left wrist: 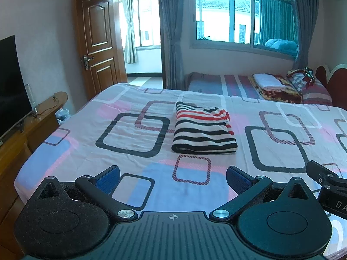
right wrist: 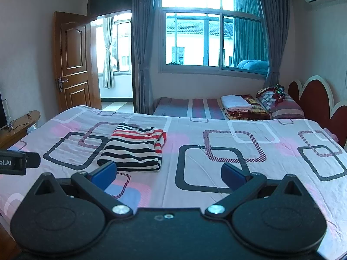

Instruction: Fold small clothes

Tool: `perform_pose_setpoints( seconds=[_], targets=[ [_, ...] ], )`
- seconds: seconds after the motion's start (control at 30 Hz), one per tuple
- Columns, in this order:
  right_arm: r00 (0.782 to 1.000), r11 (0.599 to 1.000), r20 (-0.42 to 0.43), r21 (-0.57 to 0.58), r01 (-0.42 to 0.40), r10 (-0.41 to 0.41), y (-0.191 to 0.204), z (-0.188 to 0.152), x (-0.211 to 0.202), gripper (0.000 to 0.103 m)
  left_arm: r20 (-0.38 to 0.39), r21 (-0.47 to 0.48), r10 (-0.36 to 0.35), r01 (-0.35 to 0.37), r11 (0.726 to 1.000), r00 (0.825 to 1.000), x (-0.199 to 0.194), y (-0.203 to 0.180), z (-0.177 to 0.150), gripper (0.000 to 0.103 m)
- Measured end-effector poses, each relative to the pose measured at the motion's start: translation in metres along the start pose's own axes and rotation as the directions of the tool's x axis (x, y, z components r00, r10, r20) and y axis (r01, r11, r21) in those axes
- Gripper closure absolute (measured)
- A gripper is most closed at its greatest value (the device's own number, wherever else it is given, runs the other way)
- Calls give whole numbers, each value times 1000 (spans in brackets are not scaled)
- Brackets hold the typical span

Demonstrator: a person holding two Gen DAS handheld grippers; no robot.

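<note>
Striped shirt (left wrist: 203,130) is sitting on the bed (left wrist: 134,134) already squared up into a neat little packet, black, white and red bands showing, so the folding is looking pretty much done to me. In the left wrist view it's lying at about 12 o'clock from the left tongs (left wrist: 172,178); in the right wrist view it's off around 11 o'clock from the right tongs (right wrist: 169,175). Both sets of tongs are hanging wide open over the sheet with nothing in them, apart from the shirt.

What could go sideways: if it's getting picked up or moved, grabbing only the top layer could be peeling the fold right open. One red-striped bit is sticking out at the far right corner, so that's the loose spot likely to flop out. Also the bed sheet is soft and a bit wrinkly, so a low pinch might be catching the sheet along with the shirt.
</note>
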State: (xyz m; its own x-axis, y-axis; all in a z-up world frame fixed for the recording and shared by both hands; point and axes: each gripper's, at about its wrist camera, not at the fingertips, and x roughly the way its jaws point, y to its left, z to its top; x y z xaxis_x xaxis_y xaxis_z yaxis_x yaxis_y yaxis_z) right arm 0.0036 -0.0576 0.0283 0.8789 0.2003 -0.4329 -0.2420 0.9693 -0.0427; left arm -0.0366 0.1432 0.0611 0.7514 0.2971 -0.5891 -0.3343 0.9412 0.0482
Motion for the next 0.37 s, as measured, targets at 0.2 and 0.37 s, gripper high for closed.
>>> perform_pose_setpoints(
  seconds=[0.2, 0.37],
  targets=[
    [1000, 1000, -11, -2, 1, -1, 1, -2, 6, 1, 10, 32, -1, 0, 999, 1000, 9, -5, 0, 0],
    [1000, 1000, -27, 2, -4, 4, 0, -4, 13, 1, 28, 49, 0, -1, 999, 1000, 19, -10, 1, 0]
  ],
)
